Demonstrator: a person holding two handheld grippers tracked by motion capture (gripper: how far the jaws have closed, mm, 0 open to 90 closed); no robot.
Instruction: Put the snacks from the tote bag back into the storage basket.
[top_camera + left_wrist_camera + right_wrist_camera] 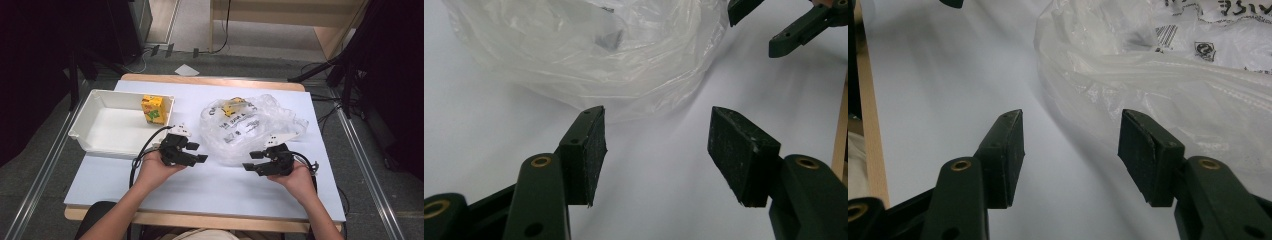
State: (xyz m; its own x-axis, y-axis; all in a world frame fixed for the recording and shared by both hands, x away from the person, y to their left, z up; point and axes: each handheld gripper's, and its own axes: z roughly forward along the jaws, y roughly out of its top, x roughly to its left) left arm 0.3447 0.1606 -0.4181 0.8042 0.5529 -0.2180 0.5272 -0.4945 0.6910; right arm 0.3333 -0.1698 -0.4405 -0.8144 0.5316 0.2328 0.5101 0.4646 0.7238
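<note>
The table (210, 185), covered in a pale sheet, takes up the middle of the high view. A white bin (95, 131) sits at centre left of that frame, with a yellow carton (153, 108) standing inside its far right corner. The clear plastic bag (245, 127) lies crumpled at centre frame, just right of the bin, and a second yellow item (233, 106) shows through the film near its upper edge.

Risk, as judged: the film is thin, slack and slippery. A pinch that takes a single loose fold would likely lift the bag without opening it, or slide off. Should either gripper pull before the other has a firm bite, the bag could drag across the sheet and the item inside could shift or tip out. Tearing is possible if both pull hard apart.

The left gripper (196, 151) is at the bag's lower left edge. In its own view the jaws stand wide apart and empty, with the bag's rim (624, 95) just beyond the tips, not between them. The right gripper (254, 161) is at the bag's lower right. Its jaws are likewise parted with nothing held; the bag (1168, 85) lies ahead and toward the right-hand jaw, near but apparently untouched.
</note>
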